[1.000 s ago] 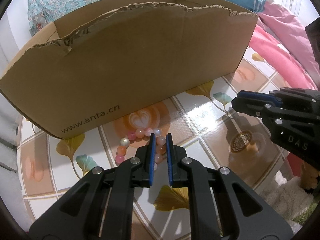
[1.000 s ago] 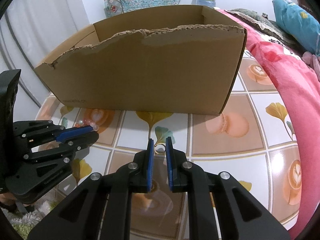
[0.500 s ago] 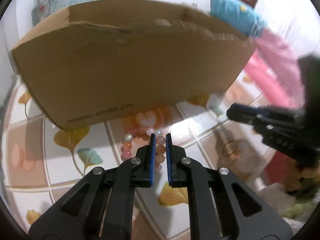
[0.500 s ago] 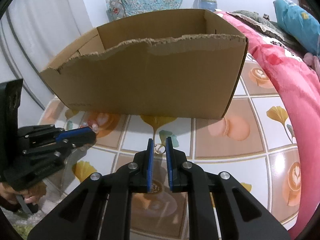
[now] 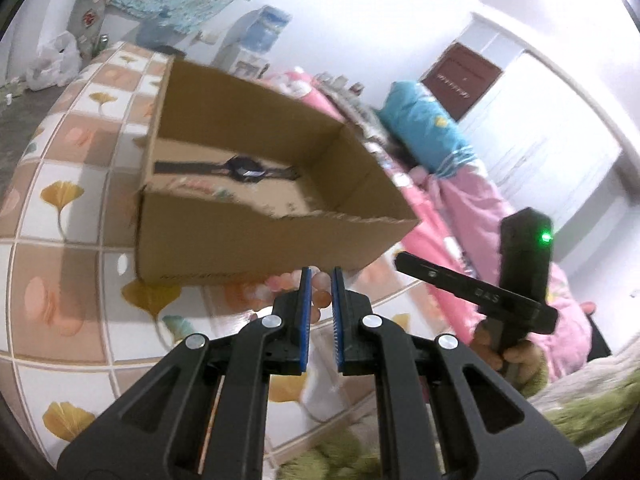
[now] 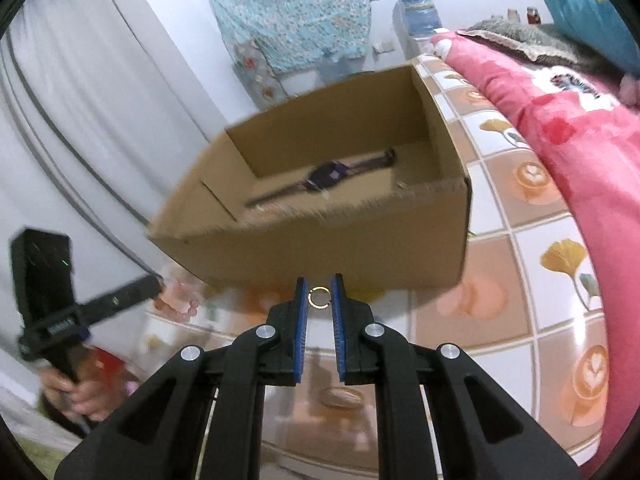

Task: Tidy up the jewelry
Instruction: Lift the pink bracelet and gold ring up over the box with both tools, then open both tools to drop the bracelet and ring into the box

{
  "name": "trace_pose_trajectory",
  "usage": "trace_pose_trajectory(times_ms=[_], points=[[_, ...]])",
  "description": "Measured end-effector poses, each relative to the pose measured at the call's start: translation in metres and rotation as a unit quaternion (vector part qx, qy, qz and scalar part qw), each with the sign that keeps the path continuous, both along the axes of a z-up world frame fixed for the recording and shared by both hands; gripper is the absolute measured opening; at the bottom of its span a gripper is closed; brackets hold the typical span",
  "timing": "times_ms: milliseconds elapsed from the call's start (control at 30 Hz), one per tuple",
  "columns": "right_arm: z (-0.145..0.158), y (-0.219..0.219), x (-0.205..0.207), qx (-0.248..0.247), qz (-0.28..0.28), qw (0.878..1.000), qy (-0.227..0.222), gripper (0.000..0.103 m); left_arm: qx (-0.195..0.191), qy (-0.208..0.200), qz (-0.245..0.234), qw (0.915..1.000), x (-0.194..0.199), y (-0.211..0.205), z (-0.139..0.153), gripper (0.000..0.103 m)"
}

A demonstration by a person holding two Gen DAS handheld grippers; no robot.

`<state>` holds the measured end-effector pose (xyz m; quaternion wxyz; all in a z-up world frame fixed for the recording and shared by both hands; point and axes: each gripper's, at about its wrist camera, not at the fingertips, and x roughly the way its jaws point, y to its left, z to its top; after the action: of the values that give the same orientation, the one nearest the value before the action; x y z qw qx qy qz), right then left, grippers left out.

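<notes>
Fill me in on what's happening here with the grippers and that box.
A person holds a gripper in each hand and is sorting jewelry into a cardboard box on the tiled table. The left gripper is clamped on a pink and orange bead bracelet, and the right gripper pinches a small gold ring. Both are raised near the box's front wall, not yet over the opening. A dark wristwatch already lies on the box floor.
</notes>
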<state>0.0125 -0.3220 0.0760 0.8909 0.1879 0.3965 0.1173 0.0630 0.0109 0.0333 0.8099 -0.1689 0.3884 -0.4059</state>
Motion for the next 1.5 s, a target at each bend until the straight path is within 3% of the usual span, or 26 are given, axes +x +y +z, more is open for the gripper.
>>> trace_pose_trajectory(times_ms=[267,433,567,700,900,1033,1233,1500], points=[[0.038,-0.007,0.013,0.022,0.010,0.999,-0.045,0.012,-0.069,-0.027,-0.058,0.9956,-0.006,-0.008,0.055,0.009],[0.052,-0.013,0.035,-0.001,0.016,0.998,-0.063,0.012,-0.063,-0.066,-0.079,0.9927,0.005,-0.022,0.087,0.009],[0.050,-0.011,0.061,-0.025,0.031,0.998,-0.048,0.012,-0.048,-0.076,-0.081,0.9927,0.027,-0.036,0.096,0.009],[0.033,-0.003,0.089,-0.059,0.057,0.997,0.000,0.012,-0.017,-0.053,-0.080,0.9952,0.060,-0.055,0.084,0.009],[0.005,0.008,0.118,-0.117,0.072,0.988,0.067,0.012,0.069,-0.008,-0.076,0.9947,0.108,-0.084,0.044,0.009],[-0.004,0.007,0.126,-0.127,0.072,0.985,0.087,0.013,0.086,0.018,-0.079,0.9930,0.124,-0.089,0.026,0.009],[0.003,-0.003,0.125,-0.101,0.064,0.990,0.071,0.013,0.094,0.025,-0.079,0.9921,0.131,-0.094,0.017,0.009],[0.029,-0.043,0.110,-0.043,0.007,0.999,0.025,0.014,0.108,0.047,-0.084,0.9895,0.135,-0.103,0.008,0.009]])
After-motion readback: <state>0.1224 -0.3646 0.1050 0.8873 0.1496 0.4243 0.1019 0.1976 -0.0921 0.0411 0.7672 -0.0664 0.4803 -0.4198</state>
